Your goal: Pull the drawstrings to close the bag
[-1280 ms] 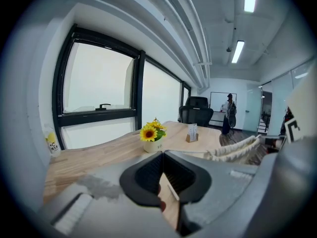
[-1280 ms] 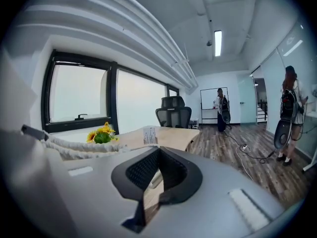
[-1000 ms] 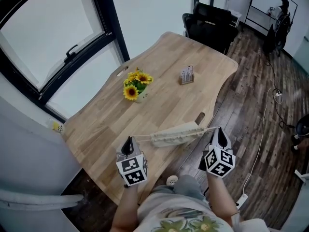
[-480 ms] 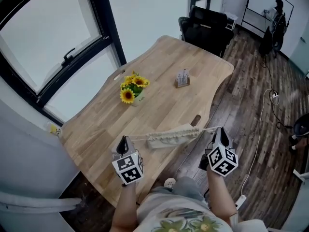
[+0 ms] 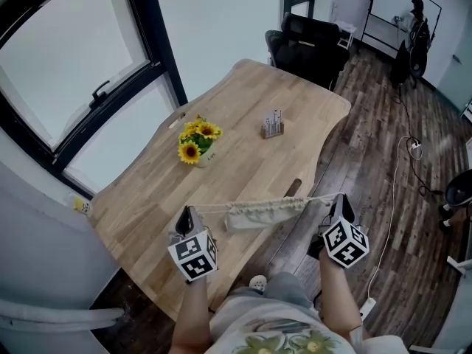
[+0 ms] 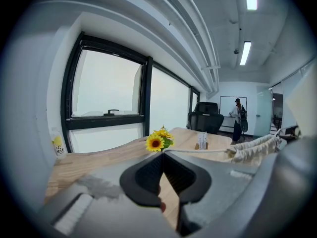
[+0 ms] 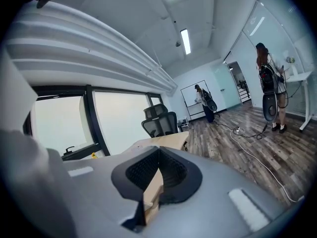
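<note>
A cream drawstring bag (image 5: 259,214) hangs stretched over the table's near edge, its mouth bunched into gathers. A thin drawstring (image 5: 210,206) runs taut from its left end to my left gripper (image 5: 186,214), which is shut on the cord. Another drawstring (image 5: 321,200) leads from the right end to my right gripper (image 5: 341,200), also shut on it, out past the table edge. In the left gripper view the shut left gripper (image 6: 162,155) has the cord (image 6: 198,152) running right to the gathered bag (image 6: 252,148). The right gripper view shows the right gripper (image 7: 158,150) with its jaws together; the cord is hidden there.
On the wooden table (image 5: 243,102) stand a sunflower vase (image 5: 193,144) and a small card holder (image 5: 272,124). A black chair (image 5: 306,39) sits at the far end. A white cable (image 5: 394,190) trails over the floor on the right. A person (image 5: 413,13) stands far back.
The two grippers have drawn a little farther apart, the right one outward. The cords are longer and tauter, and the bag's mouth is bunched tighter.
</note>
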### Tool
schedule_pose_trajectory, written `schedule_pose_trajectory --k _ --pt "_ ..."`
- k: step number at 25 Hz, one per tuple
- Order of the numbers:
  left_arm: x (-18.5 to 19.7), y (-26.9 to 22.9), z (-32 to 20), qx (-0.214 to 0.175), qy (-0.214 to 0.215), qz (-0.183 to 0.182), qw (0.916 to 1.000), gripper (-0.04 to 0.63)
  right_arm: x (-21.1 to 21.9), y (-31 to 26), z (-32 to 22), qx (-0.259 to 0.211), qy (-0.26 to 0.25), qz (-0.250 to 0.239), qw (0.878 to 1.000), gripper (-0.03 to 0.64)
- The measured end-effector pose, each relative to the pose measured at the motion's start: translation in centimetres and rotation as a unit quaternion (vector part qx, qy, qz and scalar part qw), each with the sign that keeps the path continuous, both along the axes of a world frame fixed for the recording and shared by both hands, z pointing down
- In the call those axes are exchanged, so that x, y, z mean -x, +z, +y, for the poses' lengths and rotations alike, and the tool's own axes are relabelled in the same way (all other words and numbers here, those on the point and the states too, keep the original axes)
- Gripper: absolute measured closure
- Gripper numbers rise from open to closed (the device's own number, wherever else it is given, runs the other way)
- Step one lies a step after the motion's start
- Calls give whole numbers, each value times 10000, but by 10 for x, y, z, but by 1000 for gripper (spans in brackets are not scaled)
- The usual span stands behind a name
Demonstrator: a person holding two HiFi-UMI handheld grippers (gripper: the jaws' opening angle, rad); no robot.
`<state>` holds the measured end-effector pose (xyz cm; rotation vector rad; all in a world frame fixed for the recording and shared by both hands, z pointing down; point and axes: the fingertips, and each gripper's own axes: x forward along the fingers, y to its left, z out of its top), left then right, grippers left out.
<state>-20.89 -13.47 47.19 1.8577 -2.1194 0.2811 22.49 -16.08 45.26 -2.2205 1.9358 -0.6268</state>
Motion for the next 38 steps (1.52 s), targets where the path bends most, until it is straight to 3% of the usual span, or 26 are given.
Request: schedule_pose_trajectory --k 9,14,38 --pt "7 -9 -10 -63 -90 -4 9999 586 -16 -1 -7 0 143 -209 9997 614" --pt "14 -6 -15 -7 -214 233 9995 586 -27 4 -11 49 256 -457 9986 614" --pt "40 -7 3 19 -555 296 9980 584 -74 2 4 -131 601 -668 9959 614"
